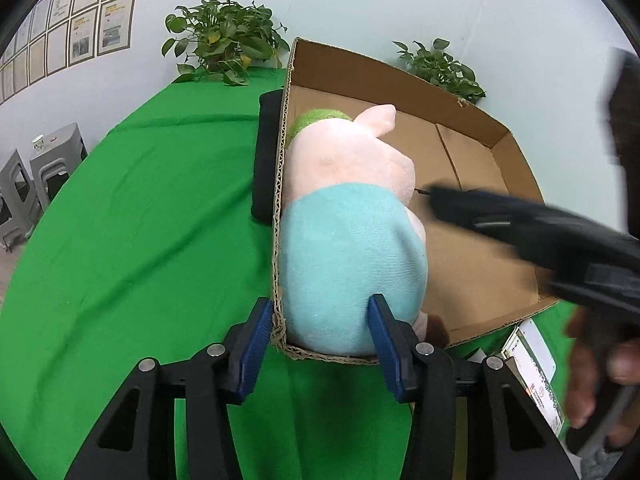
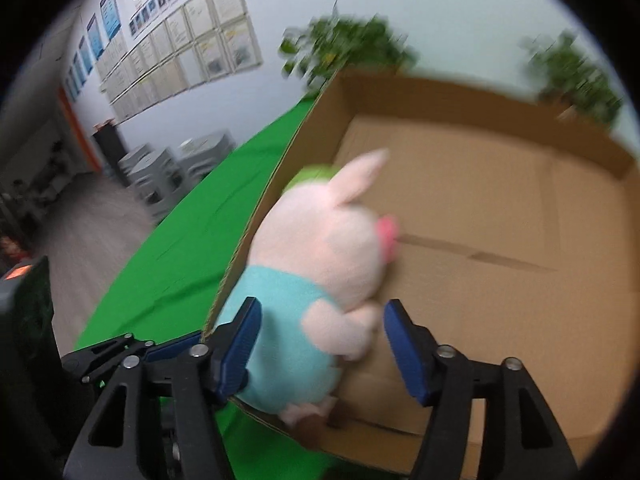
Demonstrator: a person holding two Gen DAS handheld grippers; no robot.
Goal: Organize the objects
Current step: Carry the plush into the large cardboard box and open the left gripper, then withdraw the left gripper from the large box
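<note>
So the landmark here is the cardboard box (image 1: 472, 216) sitting on a green tablecloth (image 1: 140, 220). Left of it there's grey stools (image 1: 48, 164) and framed papers (image 1: 80, 28) on the wall, with potted plants (image 1: 224, 40) behind it. The plush pig (image 1: 352, 248) lies inside the box, tight against its left wall. The left gripper (image 1: 320, 324) is spread wide at the box's near-left corner, and the right gripper (image 2: 320, 340) hangs over the box, also wide open, with the pig between its fingers.
</note>
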